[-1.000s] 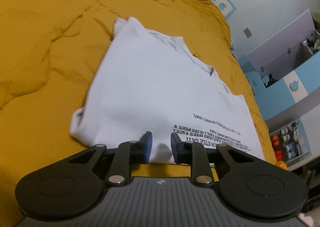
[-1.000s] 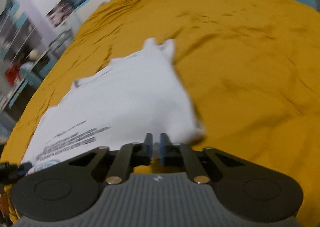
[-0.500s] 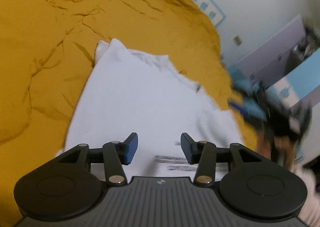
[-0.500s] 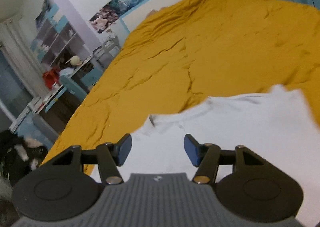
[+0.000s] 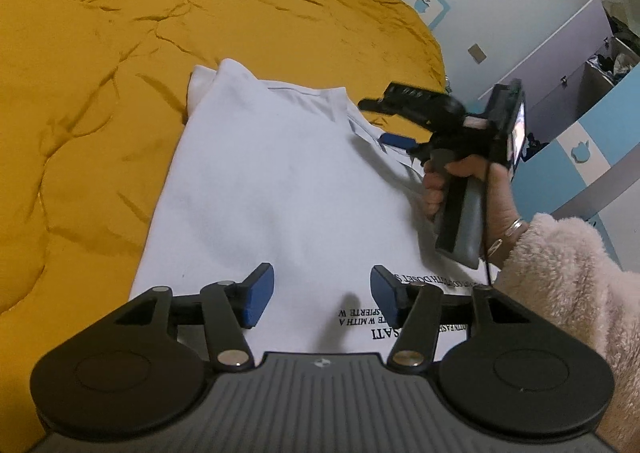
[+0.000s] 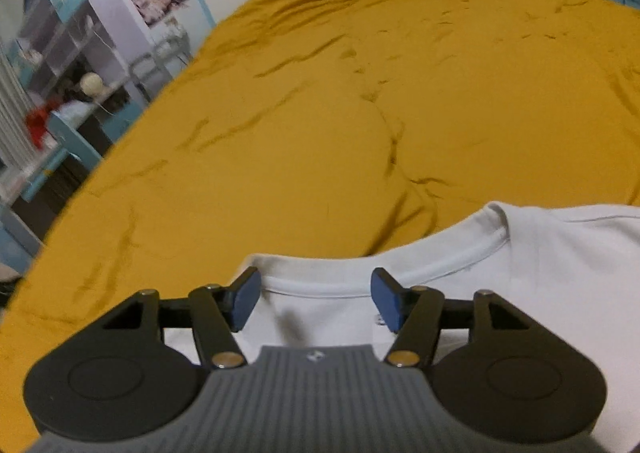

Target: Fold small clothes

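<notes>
A white T-shirt (image 5: 280,181) with black print lies partly folded on the yellow bedspread (image 5: 100,93). My left gripper (image 5: 322,297) hovers over its printed hem, jaws opening, with only flat cloth below and nothing pinched. In the left wrist view my right gripper (image 5: 380,123), held by a hand (image 5: 476,189) in a fluffy pink sleeve, hangs over the shirt's neck end. In the right wrist view that right gripper (image 6: 316,293) sits just above the collar (image 6: 460,253) of the T-shirt (image 6: 560,273), jaws opening, and the pads do not press the cloth.
The yellow bedspread (image 6: 360,93) stretches wide and wrinkled beyond the shirt. A blue and white cabinet (image 5: 580,133) stands past the bed's right edge. Shelves and a desk (image 6: 60,93) with clutter stand off the bed's left side.
Both grippers went from nearly shut to open. The right gripper let go of the shirt's side edge and swung across to the collar. The right hand came into the left wrist view.
</notes>
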Available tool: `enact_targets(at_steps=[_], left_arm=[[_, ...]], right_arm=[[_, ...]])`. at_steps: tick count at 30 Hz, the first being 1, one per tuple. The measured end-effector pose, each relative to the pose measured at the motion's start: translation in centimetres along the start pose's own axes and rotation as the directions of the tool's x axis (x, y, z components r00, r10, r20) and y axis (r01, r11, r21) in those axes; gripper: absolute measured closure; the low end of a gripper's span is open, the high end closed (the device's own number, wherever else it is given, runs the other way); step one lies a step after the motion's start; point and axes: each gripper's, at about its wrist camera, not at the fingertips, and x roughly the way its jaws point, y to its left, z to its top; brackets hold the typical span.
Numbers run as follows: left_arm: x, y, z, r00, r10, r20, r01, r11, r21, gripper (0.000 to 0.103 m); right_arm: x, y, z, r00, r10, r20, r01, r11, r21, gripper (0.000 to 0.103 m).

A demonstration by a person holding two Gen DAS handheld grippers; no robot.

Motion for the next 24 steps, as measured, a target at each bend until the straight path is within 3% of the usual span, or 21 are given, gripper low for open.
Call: enact_targets(at_steps=[6, 11, 16, 24], left_arm=[[-0.5, 0.0, 0.0, 1.0, 0.003, 0.005, -0.003, 1.0, -0.019, 0.038], [-1.4, -0.7, -0.2, 0.999, 0.028, 0.018, -0.027, 1.0, -0.015, 0.038], [-2.2, -0.9, -0.5, 0.999, 0.039, 0.016, -0.038, 0.999, -0.038, 0.038], [-3.7, -1.4, -1.6, 0.999, 0.035, 0.016, -0.034, 0.997, -0.064, 0.038]], right_arm=[[-1.5, -0.3, -1.9, 1.0, -0.003, -0.03, 0.003, 1.0, 0.009, 0.045], [-6.4, -0.4, -4.2, 0.994, -0.008, -0.106, 0.003, 0.999, -0.042, 0.045], [-11.6, -1.3, -7.4, 0.983, 0.015, -0.181, -0.015, 1.0, -0.001, 0.045], [-19.2, -2.0, -12.6, 0.975, 0.038, -0.218, -0.031, 0.999, 0.035, 0.045]])
